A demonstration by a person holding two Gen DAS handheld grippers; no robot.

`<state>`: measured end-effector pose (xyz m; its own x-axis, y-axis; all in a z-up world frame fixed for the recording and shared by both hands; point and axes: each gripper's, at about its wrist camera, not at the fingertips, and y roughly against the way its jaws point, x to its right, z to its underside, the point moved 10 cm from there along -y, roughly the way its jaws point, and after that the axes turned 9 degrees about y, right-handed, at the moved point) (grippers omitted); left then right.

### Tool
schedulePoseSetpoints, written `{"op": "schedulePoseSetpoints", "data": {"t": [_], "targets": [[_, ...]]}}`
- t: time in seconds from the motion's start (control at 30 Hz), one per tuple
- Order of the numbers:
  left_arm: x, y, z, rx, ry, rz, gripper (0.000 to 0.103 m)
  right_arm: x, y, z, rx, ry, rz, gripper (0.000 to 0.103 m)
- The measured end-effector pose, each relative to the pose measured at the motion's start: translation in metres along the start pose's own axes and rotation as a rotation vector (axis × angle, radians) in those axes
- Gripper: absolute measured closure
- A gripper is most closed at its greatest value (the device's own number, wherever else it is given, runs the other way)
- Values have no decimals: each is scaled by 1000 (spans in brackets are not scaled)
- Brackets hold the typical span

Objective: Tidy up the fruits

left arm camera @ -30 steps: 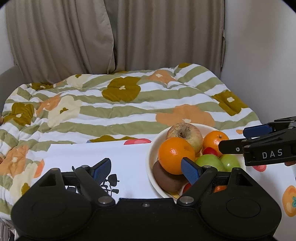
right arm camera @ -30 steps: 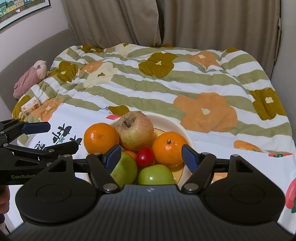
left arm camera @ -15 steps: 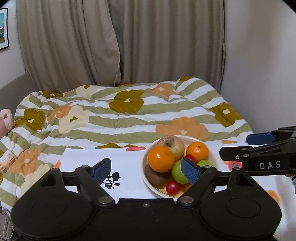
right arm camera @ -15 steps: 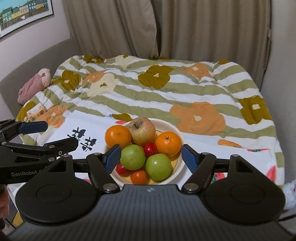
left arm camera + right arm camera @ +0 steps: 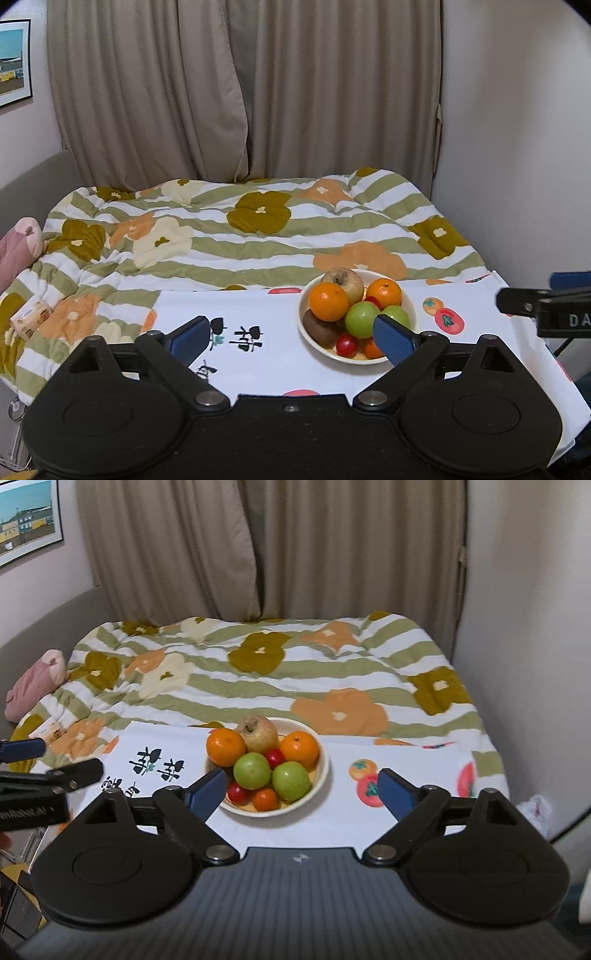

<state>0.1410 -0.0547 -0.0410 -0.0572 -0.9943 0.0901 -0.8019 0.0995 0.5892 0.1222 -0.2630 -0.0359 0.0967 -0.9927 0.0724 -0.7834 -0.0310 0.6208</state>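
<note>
A cream bowl (image 5: 303, 306) (image 5: 323, 771) stands on a white printed cloth (image 5: 258, 317) (image 5: 351, 816) over the bed. It holds two oranges (image 5: 328, 301) (image 5: 300, 748), a russet apple (image 5: 344, 282) (image 5: 258, 732), two green apples (image 5: 361, 319) (image 5: 252, 770), a brown kiwi (image 5: 320, 328) and small red tomatoes (image 5: 238, 793). My left gripper (image 5: 291, 334) hangs above and short of the bowl, its jaws opening with nothing between them. My right gripper (image 5: 300, 788) hovers likewise, jaws opening around empty air. Each gripper shows at the edge of the other's view.
A striped floral quilt (image 5: 240, 236) (image 5: 280, 672) covers the bed behind the cloth. Beige curtains (image 5: 240, 92) hang at the back, a wall (image 5: 524, 627) stands close on the right. A pink soft toy (image 5: 35, 686) and a small packet (image 5: 31, 318) lie at the left.
Both grippers have pulled back and up from the bowl, which now looks smaller and farther. Both pairs of jaws stand wider apart than before.
</note>
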Motion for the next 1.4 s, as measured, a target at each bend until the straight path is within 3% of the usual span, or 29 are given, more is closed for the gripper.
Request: {"op": "schedulePoseSetpoints", "data": {"t": [0.07, 0.47, 1.4], "targets": [[-6, 7, 1, 5, 7, -7, 0, -1, 9, 5, 0, -3, 20, 0], [-23, 33, 18, 21, -1, -40, 0, -14, 32, 29, -17, -31, 74, 0], [-22, 41, 24, 14, -9, -28, 0, -8, 40, 48, -51, -71, 119, 0]]}}
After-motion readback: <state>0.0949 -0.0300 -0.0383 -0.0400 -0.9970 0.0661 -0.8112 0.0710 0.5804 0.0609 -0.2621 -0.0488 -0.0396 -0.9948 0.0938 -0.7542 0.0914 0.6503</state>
